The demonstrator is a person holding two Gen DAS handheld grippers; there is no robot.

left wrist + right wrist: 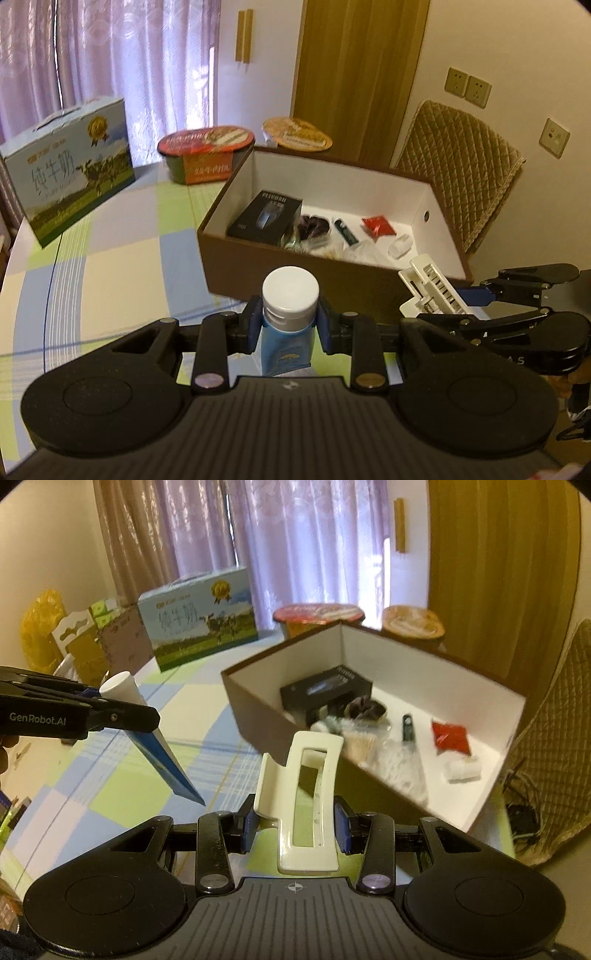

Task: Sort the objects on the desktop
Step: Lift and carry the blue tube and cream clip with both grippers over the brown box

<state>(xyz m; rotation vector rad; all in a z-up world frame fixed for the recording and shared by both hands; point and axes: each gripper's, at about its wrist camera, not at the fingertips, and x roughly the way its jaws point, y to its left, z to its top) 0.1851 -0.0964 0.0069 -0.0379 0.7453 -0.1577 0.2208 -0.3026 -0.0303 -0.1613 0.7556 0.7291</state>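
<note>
Tube (pixel 284 332) in left claw (pixel 289 324); white clip (pixel 301 805) in right claw (pixel 295 825).

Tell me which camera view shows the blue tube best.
The right wrist view: the blue tube shows whole from the side, white cap to crimped tip, in the left gripper. The left wrist view mostly shows its cap, end-on.

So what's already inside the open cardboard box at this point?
In the box: a black product carton, a dark wrapped bundle, a small dark lighter-like item, a red packet, clear plastic bags and a white roll. The near wall hides anything against it.
</note>
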